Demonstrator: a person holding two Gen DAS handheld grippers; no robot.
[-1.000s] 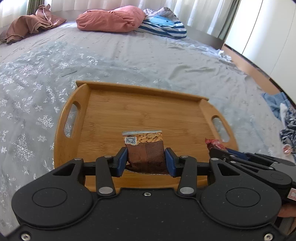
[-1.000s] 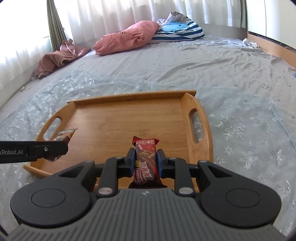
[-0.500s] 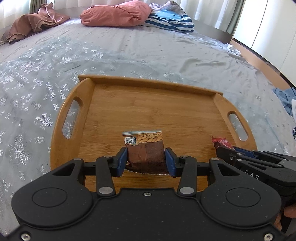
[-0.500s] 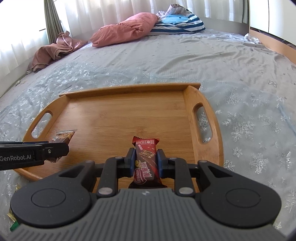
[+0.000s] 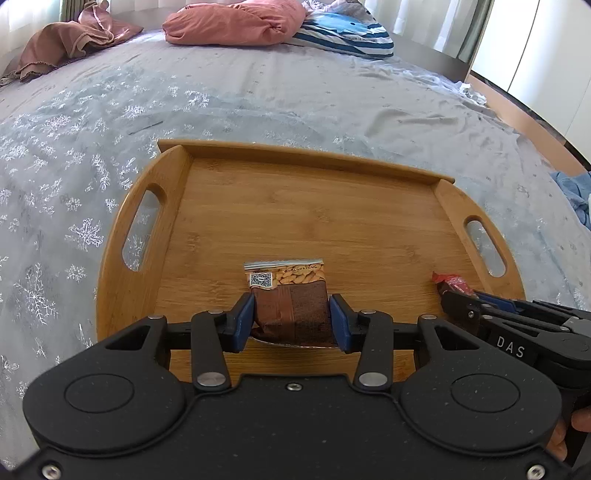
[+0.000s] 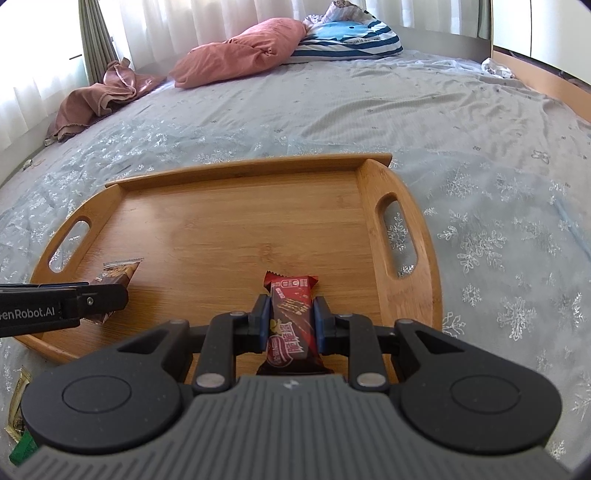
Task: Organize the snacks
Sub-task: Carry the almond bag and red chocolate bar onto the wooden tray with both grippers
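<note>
A wooden tray (image 5: pixel 303 206) (image 6: pixel 236 221) with two handle slots lies on the bed. My left gripper (image 5: pixel 291 317) is shut on a brown nut packet (image 5: pixel 290 295), held over the tray's near edge, left of centre. My right gripper (image 6: pixel 290 319) is shut on a red chocolate bar (image 6: pixel 291 314), over the tray's near right part. In the right wrist view the left gripper (image 6: pixel 107 295) and its nut packet (image 6: pixel 118 273) show at the left. In the left wrist view the right gripper (image 5: pixel 458 299) and the red bar (image 5: pixel 452 282) show at the right.
The bed has a grey snowflake cover (image 5: pixel 66 184). At its far end lie a pink pillow (image 5: pixel 232 22), a striped blue pillow (image 5: pixel 343 35) and a brown cloth (image 5: pixel 70 44). Another snack wrapper (image 6: pixel 16 410) lies near the tray's left front corner.
Both grippers have sunk a little toward the tray, each keeping its snack. The tray now fills more of both views.
</note>
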